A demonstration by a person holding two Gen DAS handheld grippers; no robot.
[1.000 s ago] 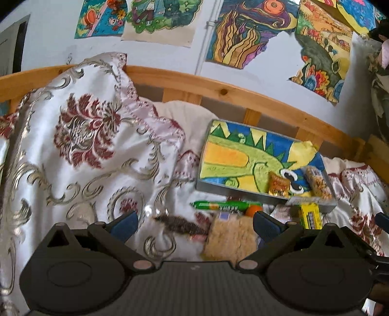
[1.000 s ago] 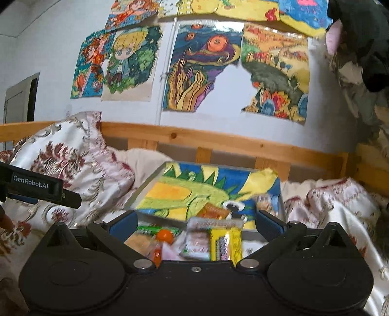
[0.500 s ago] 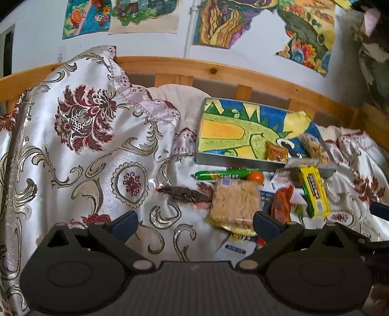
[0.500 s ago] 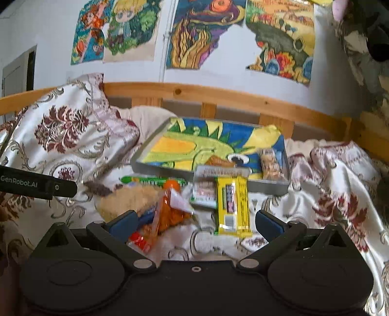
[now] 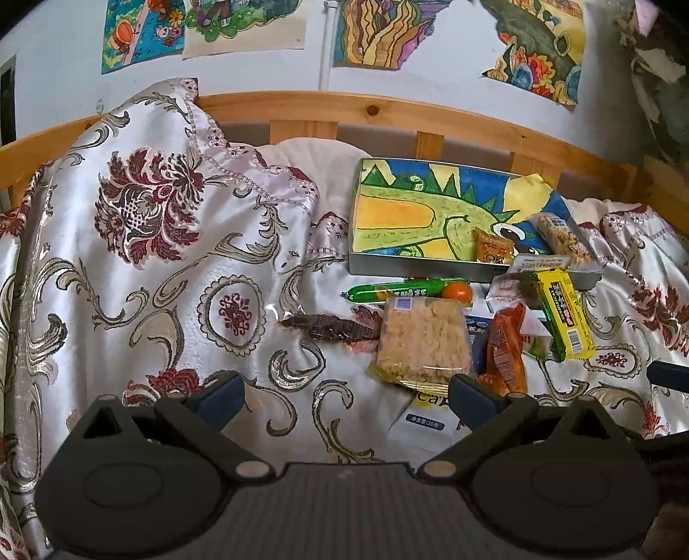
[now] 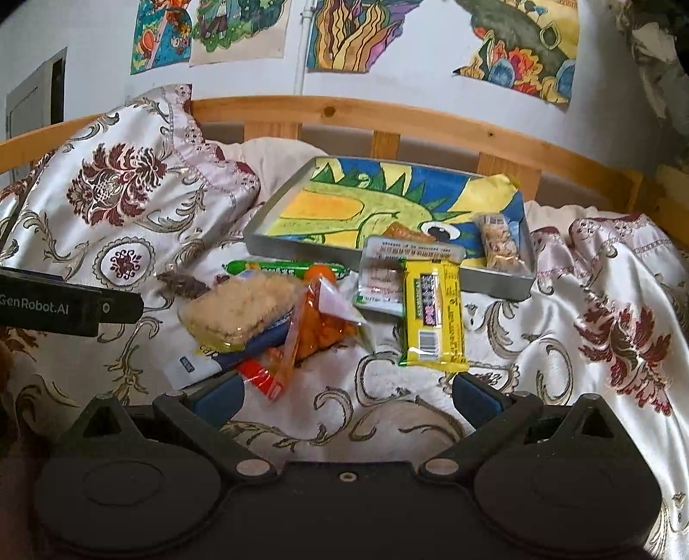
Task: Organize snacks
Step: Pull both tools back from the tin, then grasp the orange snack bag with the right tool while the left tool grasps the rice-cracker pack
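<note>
A pile of snacks lies on a floral bedspread in front of a grey tray (image 5: pixel 413 263) (image 6: pixel 275 222) lined with a dinosaur drawing. The pile holds a beige rice-crisp pack (image 5: pixel 422 340) (image 6: pixel 239 308), an orange bag (image 5: pixel 508 349) (image 6: pixel 323 331), a yellow bar (image 5: pixel 562 314) (image 6: pixel 432 316), a green sausage stick (image 5: pixel 387 290) (image 6: pixel 267 267) and a dark strip (image 5: pixel 325 326). Two small packs (image 5: pixel 493 250) (image 6: pixel 497 241) lie in the tray. My left gripper (image 5: pixel 344 394) is open over the bedspread, left of the pile. My right gripper (image 6: pixel 346 390) is open just before the pile.
A wooden bed rail (image 5: pixel 387 107) (image 6: pixel 387 114) runs behind the tray, under a white wall with paintings (image 6: pixel 357 34). A bunched satin cover (image 5: pixel 142 206) rises at the left. The left gripper's body (image 6: pixel 64 303) juts into the right wrist view at the left edge.
Both cameras have tilted down and pulled back, so the snack pile and the bedspread in front of it have come into view. Both grippers stay open.
</note>
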